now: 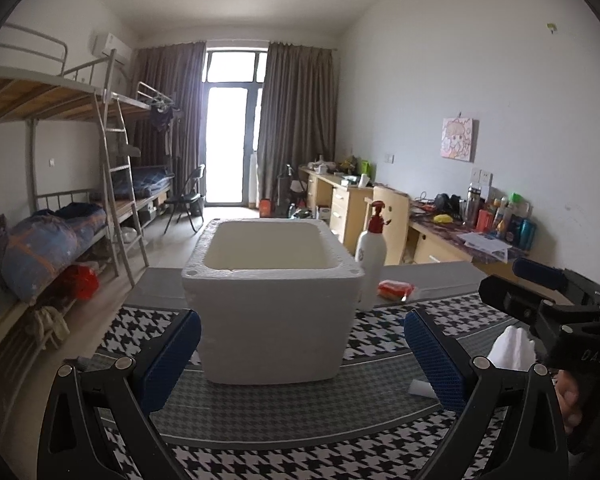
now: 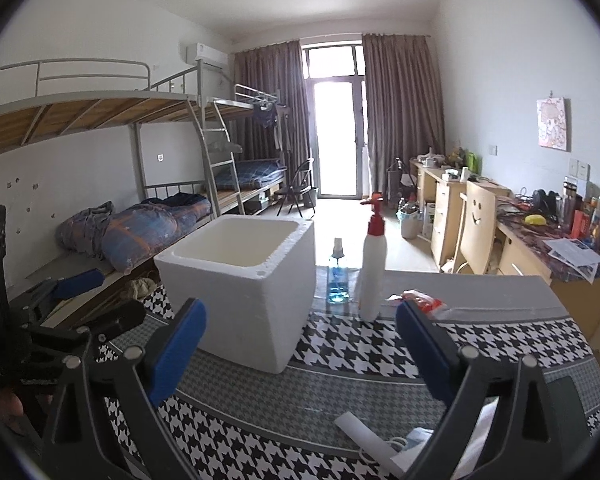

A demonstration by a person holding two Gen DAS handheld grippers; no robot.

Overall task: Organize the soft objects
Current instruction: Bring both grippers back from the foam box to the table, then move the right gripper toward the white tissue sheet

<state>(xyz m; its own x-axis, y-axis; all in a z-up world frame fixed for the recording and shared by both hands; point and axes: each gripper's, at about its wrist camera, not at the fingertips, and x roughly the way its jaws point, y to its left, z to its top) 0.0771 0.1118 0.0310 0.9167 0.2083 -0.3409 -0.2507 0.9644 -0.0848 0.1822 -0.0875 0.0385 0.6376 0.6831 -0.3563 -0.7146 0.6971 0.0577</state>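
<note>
Foam box [image 1: 274, 308] mid-table on houndstooth cloth [image 1: 384, 328], white bottle [image 1: 370, 264] and red packet [image 1: 396, 290] toward far edge, left gripper [image 1: 300, 354] and right gripper [image 2: 300, 350] both spread wide, empty

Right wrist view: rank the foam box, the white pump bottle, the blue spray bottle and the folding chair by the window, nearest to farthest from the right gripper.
From the right gripper:
1. Foam box, just ahead, left of centre.
2. White pump bottle, upright behind the box's right corner.
3. Blue spray bottle, at the mat's far edge, just past the pump bottle.
4. Folding chair, far back by the window.
</note>
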